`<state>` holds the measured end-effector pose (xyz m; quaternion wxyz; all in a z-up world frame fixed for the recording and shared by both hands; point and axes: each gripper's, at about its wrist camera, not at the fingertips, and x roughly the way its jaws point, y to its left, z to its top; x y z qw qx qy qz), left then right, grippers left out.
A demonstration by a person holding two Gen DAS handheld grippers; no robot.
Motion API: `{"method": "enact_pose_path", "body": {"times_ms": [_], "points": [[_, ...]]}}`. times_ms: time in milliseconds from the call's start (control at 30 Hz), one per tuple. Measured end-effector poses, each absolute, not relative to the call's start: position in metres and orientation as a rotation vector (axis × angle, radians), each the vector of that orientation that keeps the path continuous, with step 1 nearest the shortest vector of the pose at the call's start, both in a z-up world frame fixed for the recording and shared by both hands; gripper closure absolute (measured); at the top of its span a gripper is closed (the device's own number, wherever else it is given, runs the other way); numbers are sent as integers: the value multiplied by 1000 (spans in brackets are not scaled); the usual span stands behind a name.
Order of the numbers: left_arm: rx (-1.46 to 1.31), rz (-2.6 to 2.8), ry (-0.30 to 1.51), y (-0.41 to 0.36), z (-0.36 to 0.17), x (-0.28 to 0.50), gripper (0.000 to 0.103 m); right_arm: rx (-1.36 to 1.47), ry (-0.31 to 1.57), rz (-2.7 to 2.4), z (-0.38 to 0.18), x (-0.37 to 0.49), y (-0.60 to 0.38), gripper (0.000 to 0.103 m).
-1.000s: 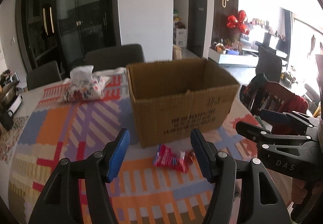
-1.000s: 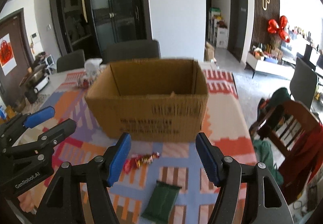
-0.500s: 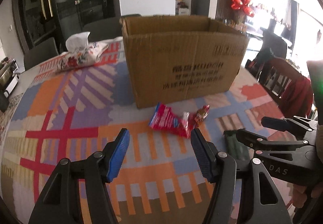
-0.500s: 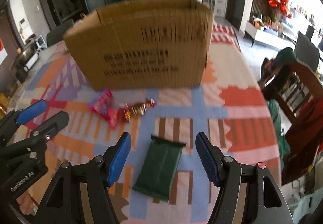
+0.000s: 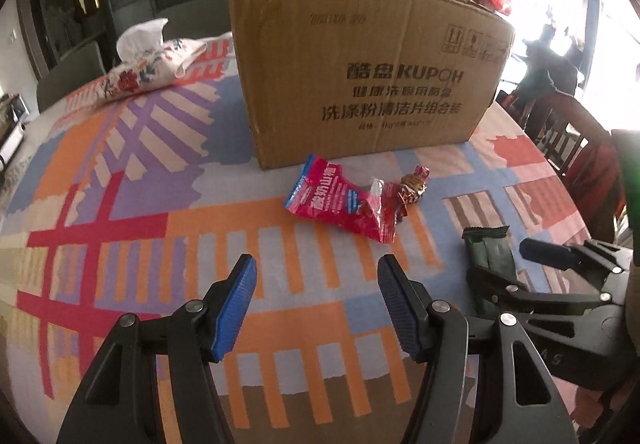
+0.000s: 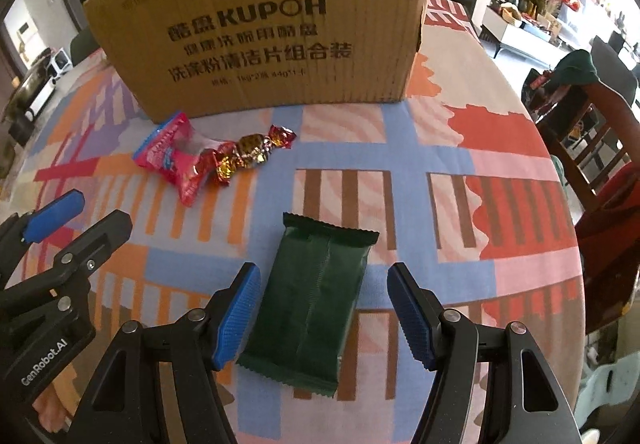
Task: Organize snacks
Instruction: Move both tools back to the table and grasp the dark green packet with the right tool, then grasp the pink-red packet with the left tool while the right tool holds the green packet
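A brown cardboard box (image 5: 360, 72) (image 6: 272, 24) stands on the patterned tablecloth. In front of it lie a red snack packet (image 5: 340, 204) (image 6: 176, 156) and a red-gold wrapped candy (image 5: 414, 186) (image 6: 252, 152). A dark green packet (image 6: 316, 300) (image 5: 488, 256) lies flat nearer to me. My right gripper (image 6: 324, 308) is open with its blue fingers on either side of the green packet, not touching it. My left gripper (image 5: 316, 304) is open and empty, low over the cloth, short of the red packet.
A floral tissue pack (image 5: 152, 64) lies at the back left of the table (image 5: 100, 172). A wooden chair with red cloth (image 6: 600, 148) stands close to the table's right edge. Dark chairs stand behind the table.
Both grippers have come down and forward toward the table. The right gripper's fingers now straddle the green packet. The box looms larger and its inside is out of sight.
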<state>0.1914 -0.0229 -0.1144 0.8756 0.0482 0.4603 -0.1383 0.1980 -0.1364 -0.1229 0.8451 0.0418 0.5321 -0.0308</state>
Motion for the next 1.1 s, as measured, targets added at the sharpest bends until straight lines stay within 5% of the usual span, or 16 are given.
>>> {"method": "enact_pose_path", "body": {"times_ms": [400,1100], "points": [[65,-271,985,-24,-122,209,41,38,1077,-75,-127,200,-128,54],[-169,-259,1057,-34,-136,254,41,147,944,-38,-100,240,-152,55]]}}
